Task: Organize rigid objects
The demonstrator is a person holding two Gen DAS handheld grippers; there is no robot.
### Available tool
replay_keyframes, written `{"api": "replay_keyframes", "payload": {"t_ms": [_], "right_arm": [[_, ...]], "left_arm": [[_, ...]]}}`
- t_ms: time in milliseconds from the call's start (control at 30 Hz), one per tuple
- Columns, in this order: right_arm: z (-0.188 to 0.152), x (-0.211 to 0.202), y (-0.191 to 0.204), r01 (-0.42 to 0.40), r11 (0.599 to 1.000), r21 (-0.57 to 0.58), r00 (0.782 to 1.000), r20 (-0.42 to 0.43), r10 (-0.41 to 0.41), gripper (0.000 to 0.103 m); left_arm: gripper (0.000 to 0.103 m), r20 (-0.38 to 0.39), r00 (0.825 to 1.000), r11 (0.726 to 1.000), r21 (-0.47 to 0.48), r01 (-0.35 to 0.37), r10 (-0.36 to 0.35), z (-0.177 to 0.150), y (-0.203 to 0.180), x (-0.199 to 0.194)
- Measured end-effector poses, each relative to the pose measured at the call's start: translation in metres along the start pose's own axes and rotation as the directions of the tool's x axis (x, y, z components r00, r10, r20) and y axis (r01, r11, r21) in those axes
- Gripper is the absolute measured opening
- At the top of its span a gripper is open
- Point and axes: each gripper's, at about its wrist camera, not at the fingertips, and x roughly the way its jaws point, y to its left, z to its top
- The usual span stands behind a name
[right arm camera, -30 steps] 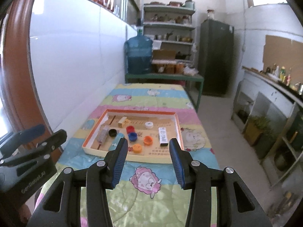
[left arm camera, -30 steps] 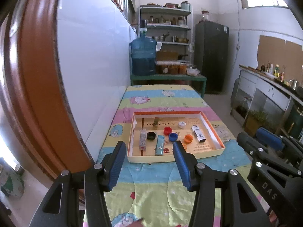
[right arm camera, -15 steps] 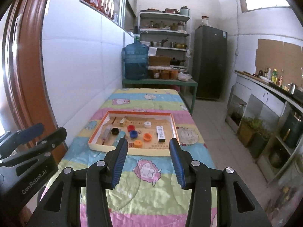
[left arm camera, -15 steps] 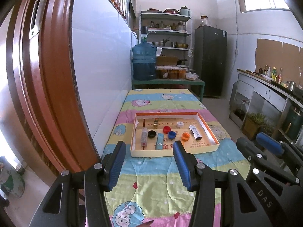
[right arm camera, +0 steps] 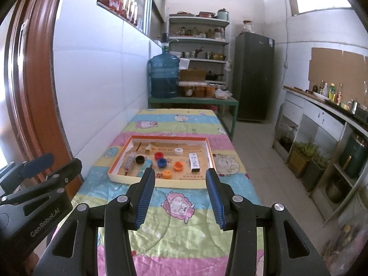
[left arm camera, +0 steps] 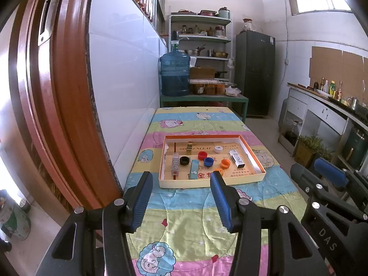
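A shallow orange-rimmed box tray (left arm camera: 257, 161) (right arm camera: 210, 154) lies on the quilted table. Inside it are a red cap (left arm camera: 202, 154) (right arm camera: 158, 155), a blue cap (left arm camera: 208, 160) (right arm camera: 161, 162), orange caps (left arm camera: 225, 163) (right arm camera: 178, 166), a black cap (left arm camera: 184, 160) (right arm camera: 140, 159), a white cap (left arm camera: 217, 148) (right arm camera: 178, 151), a white box (left arm camera: 237, 158) (right arm camera: 194, 161), a teal box (left arm camera: 193, 169), a clear stick (left arm camera: 175, 166) and a small gold box (left arm camera: 189, 147). My left gripper (left arm camera: 181, 177) and right gripper (right arm camera: 178, 173) both hover open and empty, short of the tray's near edge.
The table's colourful cartoon quilt (left arm camera: 184, 220) runs along a white tiled wall (left arm camera: 124, 80). A brown door frame (left arm camera: 57, 92) stands close on the left. A water jug (left arm camera: 175, 73), shelves and a dark fridge (left arm camera: 255, 73) sit beyond; a counter (left arm camera: 326, 105) lines the right.
Both grippers have drawn back from the tray and tilted up slightly, so the tray looks smaller and farther. Their jaws kept the same opening.
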Motion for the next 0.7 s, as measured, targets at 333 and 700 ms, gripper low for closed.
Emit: {"api": "replay_keyframes", "payload": {"t_ms": [333, 700], "right_arm": [[0.0009, 0.0002, 0.0026, -0.002, 1.000, -0.004, 1.000, -0.002, 0.002, 0.047], [0.0011, 0.0003, 0.0036, -0.002, 1.000, -0.005, 1.000, -0.003, 0.002, 0.047]], "left_arm": [[0.052, 0.000, 1.000, 1.000, -0.001, -0.001, 0.001, -0.0002, 0.0006, -0.0003], [0.052, 0.000, 1.000, 1.000, -0.001, 0.001, -0.001, -0.0003, 0.0009, -0.0001]]}}
